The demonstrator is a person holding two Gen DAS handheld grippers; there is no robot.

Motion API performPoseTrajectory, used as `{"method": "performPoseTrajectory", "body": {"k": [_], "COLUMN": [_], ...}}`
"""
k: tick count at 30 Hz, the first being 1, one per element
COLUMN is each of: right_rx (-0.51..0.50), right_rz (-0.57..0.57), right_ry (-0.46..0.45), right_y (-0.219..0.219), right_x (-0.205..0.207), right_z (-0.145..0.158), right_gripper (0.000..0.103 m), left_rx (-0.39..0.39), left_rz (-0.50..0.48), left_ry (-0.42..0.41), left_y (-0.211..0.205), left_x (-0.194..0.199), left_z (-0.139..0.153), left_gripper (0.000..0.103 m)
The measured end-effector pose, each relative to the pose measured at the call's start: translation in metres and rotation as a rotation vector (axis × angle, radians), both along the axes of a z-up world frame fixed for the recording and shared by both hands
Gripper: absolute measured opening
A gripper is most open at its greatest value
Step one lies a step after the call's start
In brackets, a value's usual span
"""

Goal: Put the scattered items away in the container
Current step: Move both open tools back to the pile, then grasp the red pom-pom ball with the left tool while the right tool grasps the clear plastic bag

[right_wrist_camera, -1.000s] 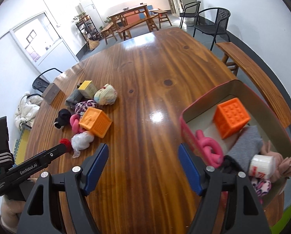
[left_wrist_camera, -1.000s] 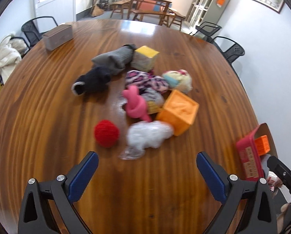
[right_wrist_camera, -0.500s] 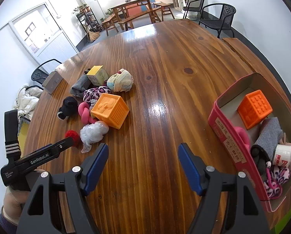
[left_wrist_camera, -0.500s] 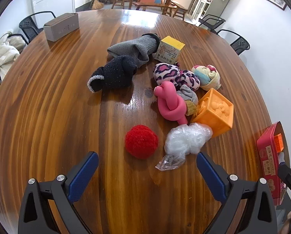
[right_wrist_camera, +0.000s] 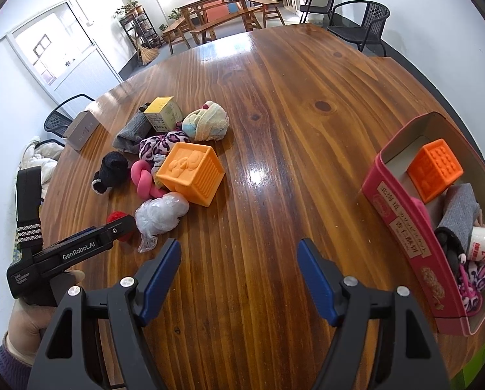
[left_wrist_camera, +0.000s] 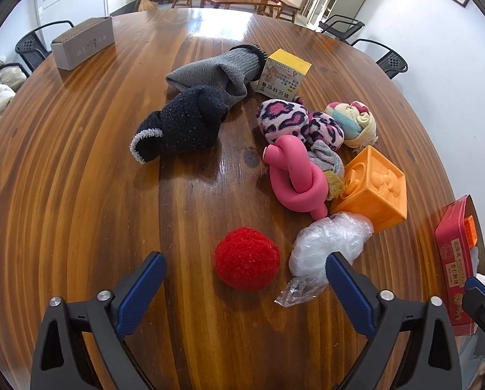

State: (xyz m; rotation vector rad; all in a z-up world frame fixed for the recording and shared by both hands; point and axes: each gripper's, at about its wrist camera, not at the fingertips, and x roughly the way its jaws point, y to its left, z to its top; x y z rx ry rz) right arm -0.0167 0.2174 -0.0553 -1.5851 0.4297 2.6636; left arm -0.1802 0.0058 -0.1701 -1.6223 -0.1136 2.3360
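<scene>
A red pompom ball [left_wrist_camera: 247, 260] lies on the wooden table just ahead of my open, empty left gripper [left_wrist_camera: 245, 279], between its fingers' line. Beside it are a crumpled clear plastic bag [left_wrist_camera: 330, 247], an orange cube [left_wrist_camera: 372, 188], a pink knotted toy [left_wrist_camera: 296, 175], leopard socks [left_wrist_camera: 294, 120], a black sock [left_wrist_camera: 180, 126], a grey sock [left_wrist_camera: 216, 74] and a yellow box [left_wrist_camera: 283, 76]. The red container box [right_wrist_camera: 414, 247] at the right holds several items. My right gripper [right_wrist_camera: 239, 269] is open and empty over bare table, left of the container.
A grey rectangular box [left_wrist_camera: 83, 47] stands at the table's far left. A rolled pastel sock [left_wrist_camera: 352, 123] lies beside the leopard socks. Black chairs [right_wrist_camera: 356, 19] stand around the table. The left gripper body [right_wrist_camera: 70, 253] shows in the right wrist view near the pompom.
My left gripper has moved forward toward the pile, bringing the red pompom close between its fingers. My right gripper has drawn back left, away from the container. Both stay open.
</scene>
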Motion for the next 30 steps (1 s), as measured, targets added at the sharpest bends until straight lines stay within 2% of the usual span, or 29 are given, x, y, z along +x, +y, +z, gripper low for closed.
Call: {"method": "performPoseTrajectory", "body": {"k": [8, 9, 10, 15, 16, 30], "right_rx": [0.004, 0.005, 0.005, 0.003, 0.002, 0.0], "right_rz": [-0.005, -0.005, -0.004, 0.004, 0.007, 0.109], "right_ry": [-0.014, -0.016, -0.018, -0.019, -0.019, -0.031], "right_y": [-0.01, -0.011, -0.013, -0.02, -0.022, -0.068], "right_x": [-0.004, -0.005, -0.006, -0.014, -0.015, -0.056], "right_z": [-0.007, -0.008, -0.009, -0.013, -0.013, -0.036], "right_gripper": [0.077, 0.077, 0.077, 0.077, 0.077, 0.077], "left_rx": [0.003, 0.004, 0.003, 0.005, 0.013, 0.021], "left_rz": [-0.023, -0.026, -0.031, -0.063, -0.063, -0.028], "left_ry": [-0.003, -0.002, -0.003, -0.006, -0.012, 0.047], "left_y": [-0.001, -0.001, -0.001, -0.002, -0.003, -0.034], "left_x": [-0.007, -0.007, -0.008, -0.013, -0.013, -0.011], "left_z": [-0.005, -0.005, -0.006, -0.008, -0.008, 0.014], "left_gripper": [0.098, 0.093, 0.082, 0.042, 0.039, 0.039]}}
